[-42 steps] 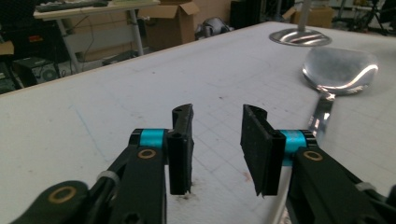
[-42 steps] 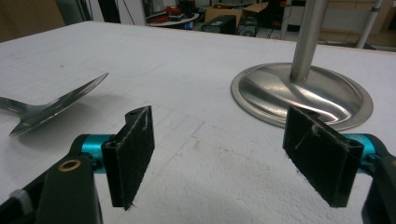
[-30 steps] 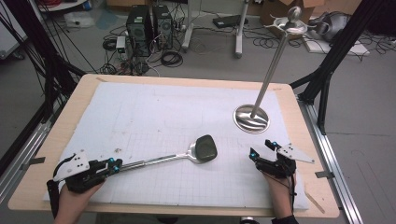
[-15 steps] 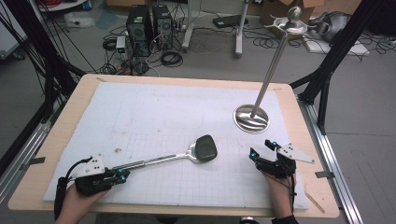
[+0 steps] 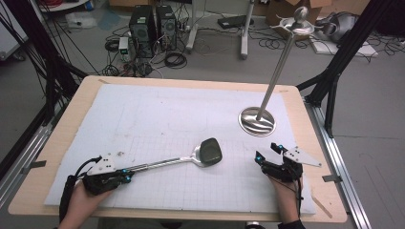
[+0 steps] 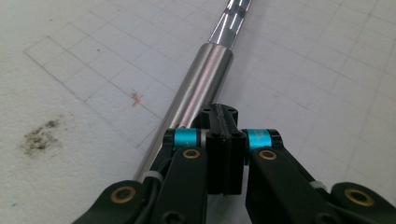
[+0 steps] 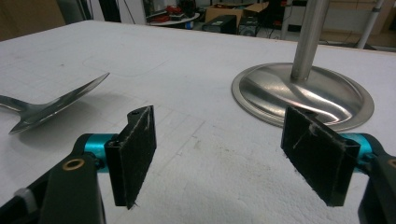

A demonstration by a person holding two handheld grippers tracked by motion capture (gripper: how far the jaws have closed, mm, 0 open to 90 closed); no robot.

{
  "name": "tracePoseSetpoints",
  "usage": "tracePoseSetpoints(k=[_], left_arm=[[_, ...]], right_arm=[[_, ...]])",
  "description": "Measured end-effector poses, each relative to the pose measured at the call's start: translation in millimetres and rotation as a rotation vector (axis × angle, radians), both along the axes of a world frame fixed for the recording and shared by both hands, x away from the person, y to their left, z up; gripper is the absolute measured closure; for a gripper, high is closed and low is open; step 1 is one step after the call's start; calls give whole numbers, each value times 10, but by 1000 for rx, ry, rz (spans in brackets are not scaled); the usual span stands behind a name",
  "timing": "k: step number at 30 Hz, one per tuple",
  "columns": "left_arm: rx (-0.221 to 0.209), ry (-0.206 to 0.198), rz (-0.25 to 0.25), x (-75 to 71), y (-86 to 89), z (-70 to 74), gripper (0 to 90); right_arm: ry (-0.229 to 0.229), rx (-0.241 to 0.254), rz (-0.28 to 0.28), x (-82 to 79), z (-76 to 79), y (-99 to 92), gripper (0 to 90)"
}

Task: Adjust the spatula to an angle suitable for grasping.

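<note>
Spatula (image 5: 191,156), long steel-handled with a dark flat blade, lies on the white gridded mat (image 5: 157,119) near the front middle, blade toward the round-based steel stand (image 5: 258,120). The left gripper (image 6: 223,122) sits over the handle's end with its jaws pressed together above the tube; whether they pinch it cannot be told. The right gripper (image 7: 231,156) rests apart near the stand's base, jaws spread wide and empty, seemingly parked clear of the work.

The spatula (image 6: 205,79) handle's near end is hidden behind the left gripper (image 6: 224,140). The stand (image 7: 303,93) pole is cut off at the top edge.
</note>
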State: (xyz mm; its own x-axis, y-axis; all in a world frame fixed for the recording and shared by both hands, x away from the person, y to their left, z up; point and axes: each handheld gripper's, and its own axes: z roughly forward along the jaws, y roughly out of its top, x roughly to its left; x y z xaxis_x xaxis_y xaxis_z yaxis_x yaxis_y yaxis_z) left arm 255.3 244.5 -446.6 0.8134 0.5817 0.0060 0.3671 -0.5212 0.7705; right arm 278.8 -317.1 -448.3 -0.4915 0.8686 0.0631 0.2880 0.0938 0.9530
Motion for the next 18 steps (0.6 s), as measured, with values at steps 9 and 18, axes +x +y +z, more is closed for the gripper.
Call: tracePoseSetpoints(k=[9,18], left_arm=[[40,-13,61,188,-38,25,899],[10,-13,185,470,-151,5,899]], right_arm=[[0,-1,0,0,0,-1,258],[3,4,-5,-2,1,-6,258]])
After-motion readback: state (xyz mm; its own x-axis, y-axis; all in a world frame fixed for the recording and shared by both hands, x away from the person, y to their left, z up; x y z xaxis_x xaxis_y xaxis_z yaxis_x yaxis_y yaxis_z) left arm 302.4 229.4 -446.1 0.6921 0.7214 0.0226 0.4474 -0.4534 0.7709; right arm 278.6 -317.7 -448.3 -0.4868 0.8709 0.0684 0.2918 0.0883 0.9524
